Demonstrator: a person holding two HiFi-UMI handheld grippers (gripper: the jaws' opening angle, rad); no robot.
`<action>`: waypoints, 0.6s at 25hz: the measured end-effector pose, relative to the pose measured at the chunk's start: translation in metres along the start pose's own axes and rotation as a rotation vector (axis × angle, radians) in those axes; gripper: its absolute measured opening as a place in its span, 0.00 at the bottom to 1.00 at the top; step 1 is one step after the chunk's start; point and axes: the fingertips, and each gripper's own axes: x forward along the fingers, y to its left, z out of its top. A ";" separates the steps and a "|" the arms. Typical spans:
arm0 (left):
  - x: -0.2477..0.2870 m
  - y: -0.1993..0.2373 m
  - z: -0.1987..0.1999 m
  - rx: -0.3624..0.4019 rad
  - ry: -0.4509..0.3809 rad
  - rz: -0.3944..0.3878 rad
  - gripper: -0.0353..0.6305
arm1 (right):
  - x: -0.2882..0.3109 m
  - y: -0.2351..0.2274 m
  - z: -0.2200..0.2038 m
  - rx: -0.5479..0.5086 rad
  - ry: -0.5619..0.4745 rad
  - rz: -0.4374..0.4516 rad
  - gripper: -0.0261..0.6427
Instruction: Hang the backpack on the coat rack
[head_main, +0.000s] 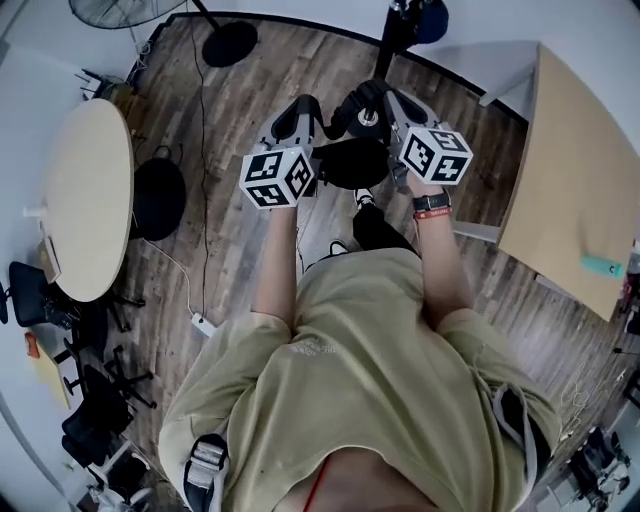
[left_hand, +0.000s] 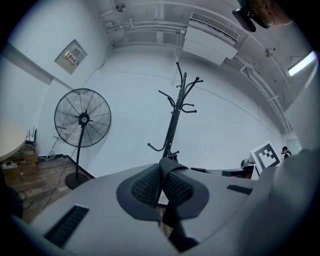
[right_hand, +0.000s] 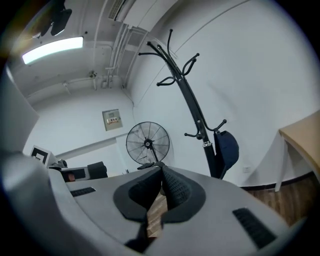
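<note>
A tall standing fan (left_hand: 82, 120) stood by the white wall (left_hand: 130, 125) on the dark wooden floor (head_main: 250, 110); a pale round table (head_main: 90, 200) sat to one side, a round black seat (head_main: 158, 197) just beside it; a white power strip (head_main: 204, 324) lay on the boards nearby; a rectangular wooden table (head_main: 575, 190) stood opposite, a small teal object (head_main: 603, 266) near its edge; a strip light (right_hand: 52, 48) glowed overhead; a small panel (left_hand: 71, 56) hung high on the wall.

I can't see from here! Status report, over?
Left gripper shut on backpack strap; right gripper too. Backpack not hung. Coat rack ahead, dark blue thing on low hook.
</note>
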 end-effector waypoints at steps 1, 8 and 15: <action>0.014 -0.006 0.000 0.000 0.004 -0.017 0.09 | -0.002 -0.014 0.007 0.002 -0.010 -0.019 0.07; 0.096 -0.051 -0.004 0.021 0.013 -0.107 0.09 | -0.014 -0.101 0.042 0.017 -0.076 -0.104 0.07; 0.159 -0.067 0.020 0.052 0.001 -0.130 0.09 | -0.014 -0.165 0.088 0.029 -0.137 -0.180 0.07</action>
